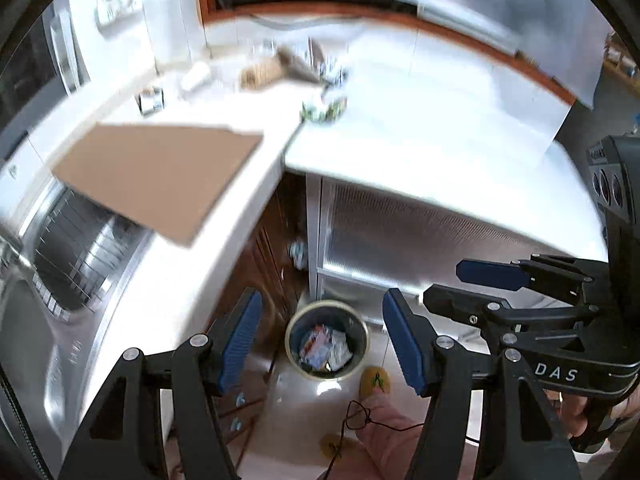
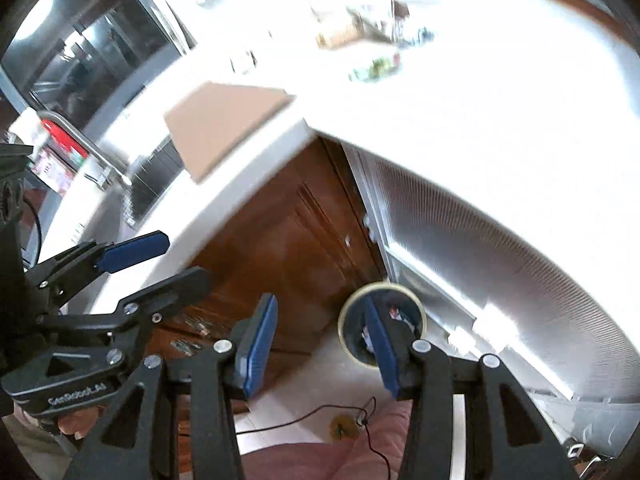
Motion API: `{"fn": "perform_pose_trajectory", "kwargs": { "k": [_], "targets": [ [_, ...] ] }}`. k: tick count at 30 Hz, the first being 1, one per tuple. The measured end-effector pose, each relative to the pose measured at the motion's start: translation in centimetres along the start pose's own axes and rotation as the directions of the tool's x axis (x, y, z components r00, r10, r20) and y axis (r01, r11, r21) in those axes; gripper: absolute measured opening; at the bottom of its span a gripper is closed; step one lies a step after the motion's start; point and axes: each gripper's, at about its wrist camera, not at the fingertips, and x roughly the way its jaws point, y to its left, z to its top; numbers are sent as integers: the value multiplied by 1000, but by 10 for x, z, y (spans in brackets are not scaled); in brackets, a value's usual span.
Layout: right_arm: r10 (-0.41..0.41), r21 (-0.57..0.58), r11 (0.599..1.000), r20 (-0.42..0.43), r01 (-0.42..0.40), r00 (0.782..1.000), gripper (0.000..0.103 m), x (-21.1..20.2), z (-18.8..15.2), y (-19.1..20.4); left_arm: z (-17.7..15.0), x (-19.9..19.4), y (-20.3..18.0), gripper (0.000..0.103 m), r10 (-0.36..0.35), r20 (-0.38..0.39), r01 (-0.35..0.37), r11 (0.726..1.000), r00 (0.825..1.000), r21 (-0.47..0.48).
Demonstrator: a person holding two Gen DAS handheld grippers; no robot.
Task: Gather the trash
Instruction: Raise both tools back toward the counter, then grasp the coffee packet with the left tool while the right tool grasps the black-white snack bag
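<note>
While both spread empty, left gripper (image 1: 322, 334) and right gripper (image 2: 320, 344) above trash bin (image 1: 326, 338)

- A home kitchen: a white L-shaped stone countertop (image 1: 224, 216) runs above brown wooden cabinet doors (image 2: 288, 240).
- A stainless steel sink with a wire dish rack (image 1: 68, 256) is set into the counter (a curved metal tap (image 2: 86, 148) stands over it).
- A round bin holding crumpled wrappers (image 1: 326, 338) stands on the pale tiled floor (image 1: 296, 404).
</note>
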Motion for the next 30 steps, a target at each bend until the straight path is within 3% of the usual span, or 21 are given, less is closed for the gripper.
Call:
{"fn": "perform_pose_trajectory", "kwargs": {
  "k": [9, 16, 23, 30],
  "targets": [
    [-21, -41, 999, 116, 26, 993, 47, -66, 39, 27, 41, -58, -3, 62, 3, 92, -4, 1000, 996, 8],
    [-43, -50, 997, 173, 53, 984, 53, -86, 75, 26, 83, -78, 3, 65, 5, 132, -6, 1000, 991, 12],
    [-46, -79, 995, 167, 60, 985, 53, -82, 129, 2, 136, -66, 13, 68, 30, 146, -28, 1000, 989, -14],
    [-34, -109, 993, 135, 49, 990, 53, -52, 203, -41, 200, -14, 26, 69, 14, 90, -5, 996, 996, -94]
  ]
}}
